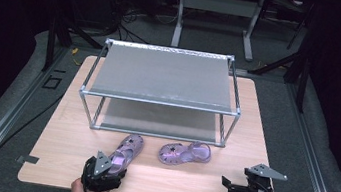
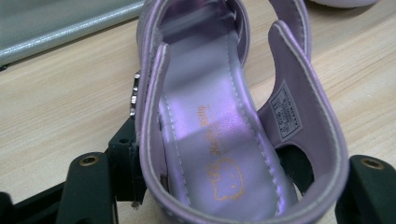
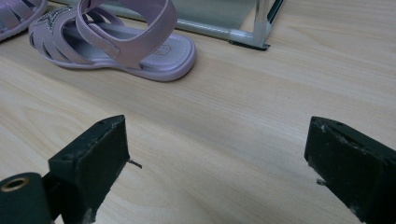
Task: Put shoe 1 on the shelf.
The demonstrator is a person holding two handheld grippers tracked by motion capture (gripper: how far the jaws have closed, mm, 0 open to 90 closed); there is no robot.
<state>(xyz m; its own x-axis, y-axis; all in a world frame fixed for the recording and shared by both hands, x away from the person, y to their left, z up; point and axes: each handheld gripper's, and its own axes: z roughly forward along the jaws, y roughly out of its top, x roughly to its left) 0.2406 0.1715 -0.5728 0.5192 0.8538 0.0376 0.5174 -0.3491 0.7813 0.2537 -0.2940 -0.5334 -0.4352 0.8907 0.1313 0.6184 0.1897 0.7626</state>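
Observation:
Two lilac child's sandals lie on the wooden table in front of a shoe rack. The left sandal (image 1: pixel 130 148) points up and to the right, its heel toward me. My left gripper (image 1: pixel 116 163) has its jaws on both sides of that heel. In the left gripper view the heel strap and insole of the left sandal (image 2: pixel 224 140) fill the gap between the jaws of the left gripper (image 2: pixel 215 163), and both pads touch it. The right sandal (image 1: pixel 184 153) lies sideways, free (image 3: pixel 116 42). My right gripper (image 1: pixel 226 184) rests low at the front right, its jaws (image 3: pixel 217 154) wide apart over bare wood.
A two-tier metal shoe rack (image 1: pixel 161 74) with grey shelves stands on the far half of the table (image 1: pixel 65 147); one of its feet (image 3: pixel 254 32) is just beyond the right sandal. The table's front edge runs close to both hands.

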